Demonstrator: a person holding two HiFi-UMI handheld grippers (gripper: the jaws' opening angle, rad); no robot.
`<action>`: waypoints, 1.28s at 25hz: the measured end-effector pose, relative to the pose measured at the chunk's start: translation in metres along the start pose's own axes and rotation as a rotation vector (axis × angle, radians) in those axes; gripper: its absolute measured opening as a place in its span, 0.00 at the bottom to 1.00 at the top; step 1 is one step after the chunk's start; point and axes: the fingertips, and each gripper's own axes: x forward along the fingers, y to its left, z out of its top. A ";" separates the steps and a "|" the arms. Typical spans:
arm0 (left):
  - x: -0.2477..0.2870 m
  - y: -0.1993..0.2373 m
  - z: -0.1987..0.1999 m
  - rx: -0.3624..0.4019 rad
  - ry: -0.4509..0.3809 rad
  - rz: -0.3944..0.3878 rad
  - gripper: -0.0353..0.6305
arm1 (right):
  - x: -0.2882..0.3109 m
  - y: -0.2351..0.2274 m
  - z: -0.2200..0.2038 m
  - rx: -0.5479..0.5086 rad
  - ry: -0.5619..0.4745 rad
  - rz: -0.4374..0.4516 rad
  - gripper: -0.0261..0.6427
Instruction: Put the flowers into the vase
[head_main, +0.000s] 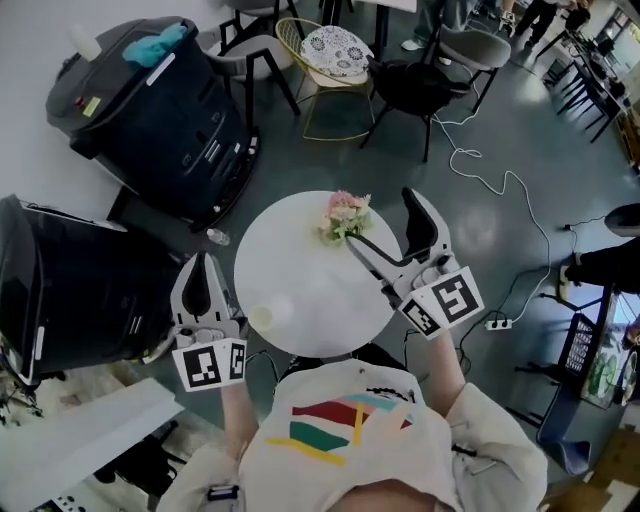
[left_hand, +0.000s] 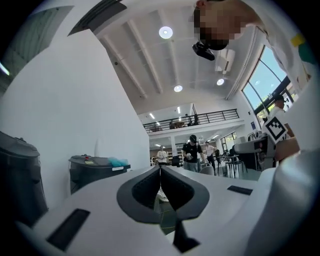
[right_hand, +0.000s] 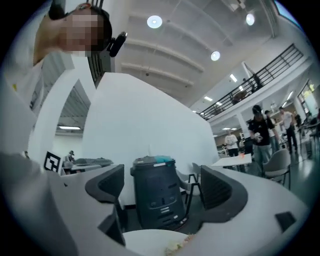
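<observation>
A small bunch of pink and green flowers (head_main: 343, 215) sits at the far side of the round white table (head_main: 300, 260); from above I cannot tell what it stands in. My right gripper (head_main: 382, 218) is just right of the flowers, open, with nothing between its fingers. In the right gripper view the jaws stand wide apart, with a sliver of the flowers (right_hand: 177, 246) and the table's edge (right_hand: 145, 241) at the bottom. My left gripper (head_main: 200, 288) hangs off the table's left edge, shut and empty. A pale round thing (head_main: 265, 318) lies near the table's front left.
A black wheeled bin (head_main: 150, 110) stands behind the table at the left, and another dark bin (head_main: 60, 290) is at the far left. Chairs (head_main: 335, 60) stand at the back. A white cable (head_main: 500, 190) runs over the floor on the right.
</observation>
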 end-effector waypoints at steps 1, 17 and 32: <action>-0.003 0.002 -0.003 -0.001 0.005 0.012 0.06 | 0.000 0.000 0.000 0.033 0.003 0.027 0.76; -0.051 0.046 -0.050 -0.133 -0.002 0.124 0.06 | 0.026 -0.044 -0.249 0.051 0.816 0.032 0.76; -0.059 0.072 -0.068 -0.184 0.069 0.186 0.06 | 0.020 -0.064 -0.379 -0.145 1.271 0.072 0.76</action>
